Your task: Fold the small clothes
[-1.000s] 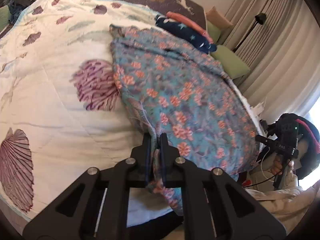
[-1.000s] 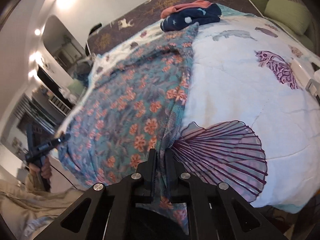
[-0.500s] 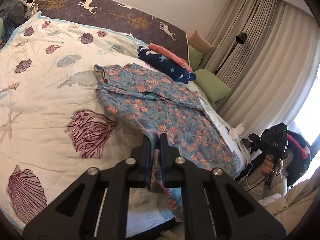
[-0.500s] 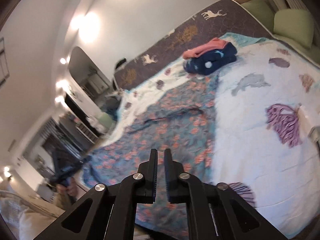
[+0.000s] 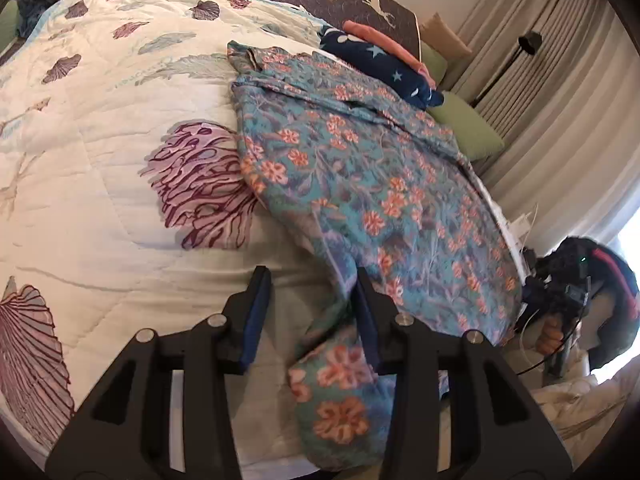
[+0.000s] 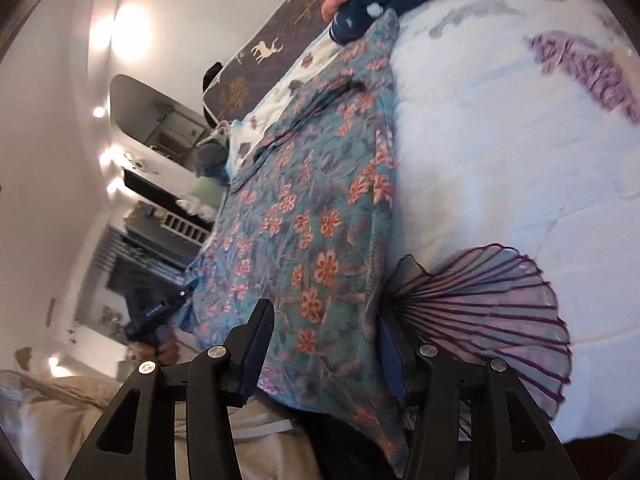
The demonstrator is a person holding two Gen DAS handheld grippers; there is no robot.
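- One floral garment (image 5: 360, 184): we have it spread flat along the bed (image 5: 100, 168), near hem draped over the edge, ready for folding.
- Two grippers, left gripper (image 5: 312, 300) and right gripper (image 6: 328, 332): jaws opening, about half apart, cloth lying loose between, unpinched.
- One folded pile (image 5: 380, 64), set aside by the headboard.

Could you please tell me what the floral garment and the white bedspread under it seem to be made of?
Floral garment: looks like thin, matte woven fabric, perhaps cotton or rayon; it drapes limply over the bed edge in soft creases. White bedspread: seems a padded, quilted textile with a matte printed surface; stitched lines and slight puffiness show between the shell and coral motifs.
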